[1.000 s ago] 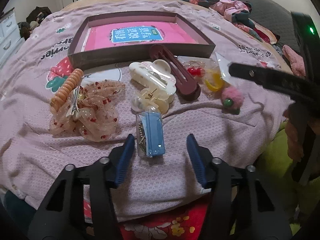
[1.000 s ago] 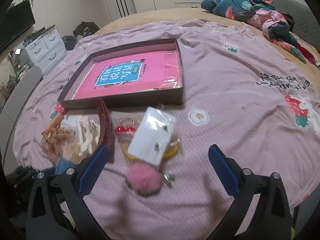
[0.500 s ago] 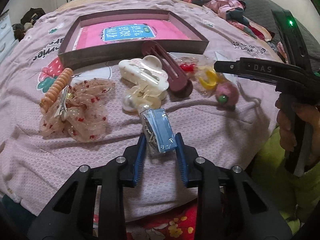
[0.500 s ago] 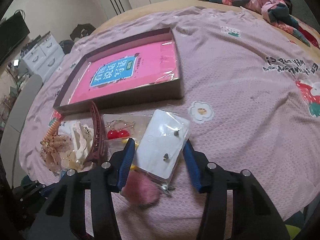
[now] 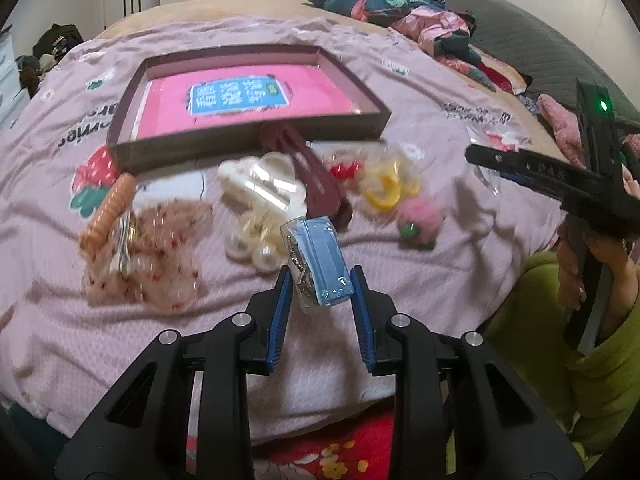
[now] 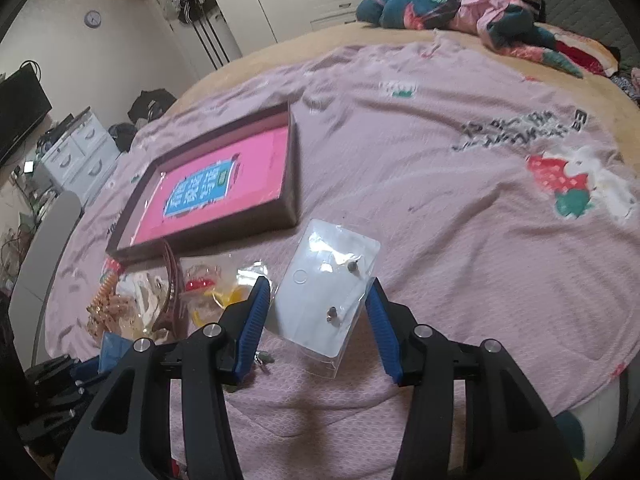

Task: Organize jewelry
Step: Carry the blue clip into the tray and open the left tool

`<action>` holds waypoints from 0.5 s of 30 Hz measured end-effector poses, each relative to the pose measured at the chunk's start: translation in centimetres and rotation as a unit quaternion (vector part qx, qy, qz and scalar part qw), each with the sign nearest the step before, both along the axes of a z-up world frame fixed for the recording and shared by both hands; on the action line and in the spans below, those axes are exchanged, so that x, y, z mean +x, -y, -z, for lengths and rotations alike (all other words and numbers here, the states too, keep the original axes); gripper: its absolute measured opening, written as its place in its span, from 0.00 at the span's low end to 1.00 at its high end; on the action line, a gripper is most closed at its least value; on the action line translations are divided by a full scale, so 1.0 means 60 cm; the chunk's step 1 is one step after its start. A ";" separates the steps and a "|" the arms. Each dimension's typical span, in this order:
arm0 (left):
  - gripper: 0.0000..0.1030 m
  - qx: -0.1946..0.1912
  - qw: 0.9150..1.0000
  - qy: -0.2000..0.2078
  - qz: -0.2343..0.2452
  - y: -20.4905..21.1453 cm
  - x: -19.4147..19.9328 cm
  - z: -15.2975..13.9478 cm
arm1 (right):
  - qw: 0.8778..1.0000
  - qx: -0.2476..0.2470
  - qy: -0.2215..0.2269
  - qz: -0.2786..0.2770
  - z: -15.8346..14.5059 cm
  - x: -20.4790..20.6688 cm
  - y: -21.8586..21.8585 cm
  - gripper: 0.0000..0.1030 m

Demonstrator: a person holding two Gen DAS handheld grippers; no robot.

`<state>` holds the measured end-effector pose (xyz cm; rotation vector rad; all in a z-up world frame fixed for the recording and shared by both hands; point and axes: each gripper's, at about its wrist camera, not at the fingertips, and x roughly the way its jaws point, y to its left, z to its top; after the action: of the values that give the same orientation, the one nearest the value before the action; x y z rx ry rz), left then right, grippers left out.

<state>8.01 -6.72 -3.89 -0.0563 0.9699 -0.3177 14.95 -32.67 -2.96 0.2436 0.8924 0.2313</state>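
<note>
A: Left gripper (image 5: 320,304)?
B: Clamped on the blue packet (image 5: 318,262), long axis pointing away towards the box (image 5: 248,140)
A: Right gripper (image 6: 318,320)?
B: Closed on the earring card (image 6: 328,284), lengthwise between its fingers, above the bedspread (image 6: 460,208)

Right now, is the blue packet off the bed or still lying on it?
Off the bed: the blue packet hangs clamped in the left gripper.

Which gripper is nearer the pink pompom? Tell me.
Right. The right gripper holds the earring card just beside the pink pompom; the left gripper, shut on the blue packet, sits farther away.
</note>
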 end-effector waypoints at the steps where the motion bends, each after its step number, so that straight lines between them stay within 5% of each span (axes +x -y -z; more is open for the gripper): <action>1: 0.21 0.001 1.000 0.004 -0.001 0.000 0.005 -0.005 | 1.000 -0.004 0.007 0.001 -0.008 -0.001 0.002 0.47; 15: 0.21 -0.013 0.998 0.029 -0.058 -0.077 0.148 -0.074 | 0.997 -0.018 0.071 -0.026 -0.097 0.051 -0.026 0.47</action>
<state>16.89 -2.10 0.55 -0.1260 0.9004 -0.2244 17.98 -31.11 2.85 0.1675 0.7617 0.2772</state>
